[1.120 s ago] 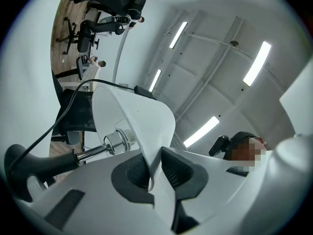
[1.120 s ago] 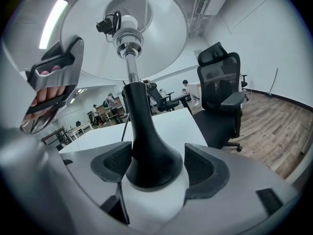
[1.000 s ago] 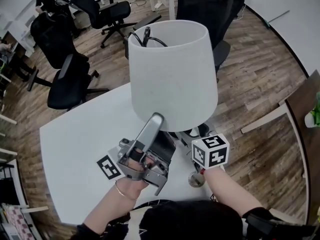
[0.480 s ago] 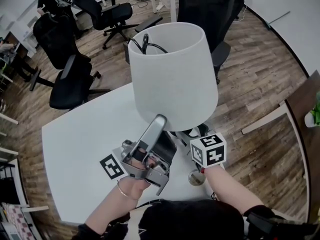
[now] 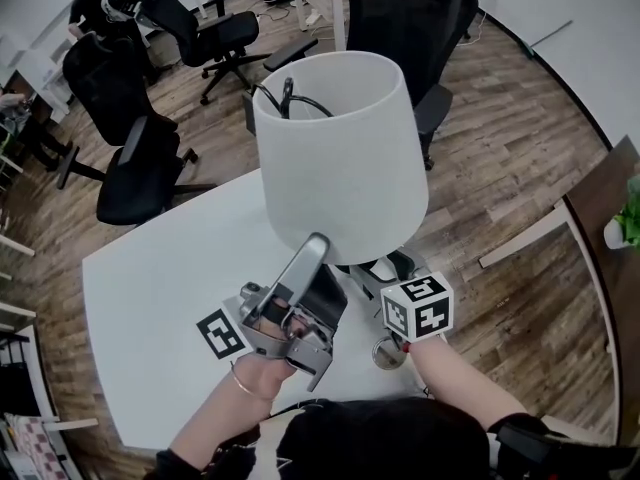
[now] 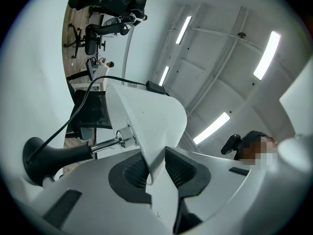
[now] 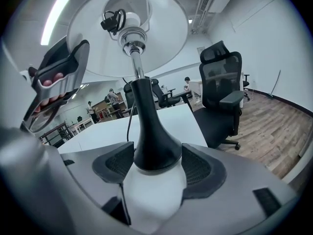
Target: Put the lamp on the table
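Observation:
The lamp stands upright near the right front edge of the white table, with its white shade on top and a black cord coiled inside it. My left gripper points up at the shade's lower rim. That rim lies between its pads, and the jaws have just been opening and stand slightly off it. My right gripper is low at the lamp's black flared base. Its jaws have just been closing, and both pads touch the base.
Black office chairs stand on the wooden floor beyond the table. A dark table edge with a potted plant is at the far right. A small round metal object sits by the table's front edge.
The lamp and both grippers keep their places; only the head view has shifted a little.

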Demonstrator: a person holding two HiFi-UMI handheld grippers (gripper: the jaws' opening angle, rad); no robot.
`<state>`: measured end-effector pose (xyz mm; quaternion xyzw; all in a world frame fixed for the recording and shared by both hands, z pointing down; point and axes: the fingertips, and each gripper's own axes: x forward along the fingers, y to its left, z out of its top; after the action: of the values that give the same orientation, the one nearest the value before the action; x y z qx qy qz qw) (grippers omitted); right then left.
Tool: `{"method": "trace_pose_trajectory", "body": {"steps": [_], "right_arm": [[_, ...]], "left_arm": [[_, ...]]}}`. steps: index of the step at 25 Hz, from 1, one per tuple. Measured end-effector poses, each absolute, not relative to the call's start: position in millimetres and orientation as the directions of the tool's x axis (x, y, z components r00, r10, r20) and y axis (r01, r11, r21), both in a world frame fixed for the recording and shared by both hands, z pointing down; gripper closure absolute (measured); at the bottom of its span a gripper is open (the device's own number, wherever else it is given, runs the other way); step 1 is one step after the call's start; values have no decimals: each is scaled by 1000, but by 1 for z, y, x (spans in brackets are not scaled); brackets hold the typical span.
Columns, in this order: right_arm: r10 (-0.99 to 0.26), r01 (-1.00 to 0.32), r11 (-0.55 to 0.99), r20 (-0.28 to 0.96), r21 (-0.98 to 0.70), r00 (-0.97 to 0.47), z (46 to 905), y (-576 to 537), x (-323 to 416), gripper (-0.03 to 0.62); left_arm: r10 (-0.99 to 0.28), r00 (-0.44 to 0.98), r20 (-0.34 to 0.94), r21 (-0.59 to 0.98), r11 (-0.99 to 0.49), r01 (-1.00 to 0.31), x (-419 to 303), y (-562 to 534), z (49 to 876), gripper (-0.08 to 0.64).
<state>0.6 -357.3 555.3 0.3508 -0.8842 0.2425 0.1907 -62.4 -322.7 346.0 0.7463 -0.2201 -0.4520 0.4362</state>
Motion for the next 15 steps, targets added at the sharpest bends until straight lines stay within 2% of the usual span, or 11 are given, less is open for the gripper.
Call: {"method": "trace_pose_trajectory", "body": {"steps": [9,10,12,13,15], "right_arm": [[-563,-726,603,469,-331,-681,541,-348,23,312],[-577,-732,601,460,-320,-675,536,-348,26,357],[-609,-744,596,433,-302,-664,524,-346,32,517],[-619,-746,595,421,-300,-663,519,-345,34,554],[-626,-744,596,405,-303,-667,512,-342,37,555]], "left_arm": [[-729,508,-459,859,-510,45,-54,-321,345,469],[-731,507,-457,860,-508,44,-55,-320,345,468],[-735,504,-453,863,-503,43,-55,-319,344,465],[-737,504,-451,865,-501,42,-54,-317,345,465],[-738,506,-447,866,-498,38,-53,-315,345,463]]}}
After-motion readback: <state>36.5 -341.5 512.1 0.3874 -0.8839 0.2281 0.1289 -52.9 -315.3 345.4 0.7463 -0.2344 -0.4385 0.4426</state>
